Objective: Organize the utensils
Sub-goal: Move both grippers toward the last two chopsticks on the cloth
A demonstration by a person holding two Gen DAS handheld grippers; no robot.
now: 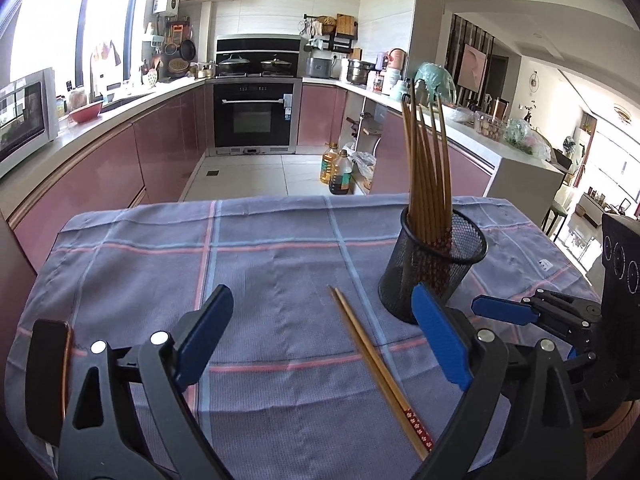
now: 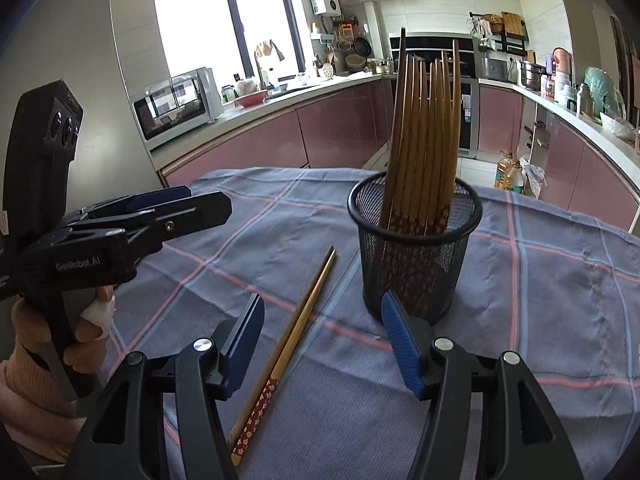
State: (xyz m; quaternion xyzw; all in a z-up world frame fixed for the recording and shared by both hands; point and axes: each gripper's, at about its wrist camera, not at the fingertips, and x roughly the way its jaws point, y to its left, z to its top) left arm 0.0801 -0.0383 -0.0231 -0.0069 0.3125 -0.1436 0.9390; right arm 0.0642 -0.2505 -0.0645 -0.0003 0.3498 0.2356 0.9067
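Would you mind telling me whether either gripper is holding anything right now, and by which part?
Nothing is held: the left gripper and right gripper are both open, and the chopstick pair lies loose on the cloth.

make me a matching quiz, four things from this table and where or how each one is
Things:
1. loose chopsticks
2. mesh cup
3. cloth
4. left gripper

States:
A. spread over the table
B. standing upright, full of chopsticks
C. lying flat on the cloth
D. open, holding nothing

Pairs: 1-C, 2-B, 3-A, 4-D
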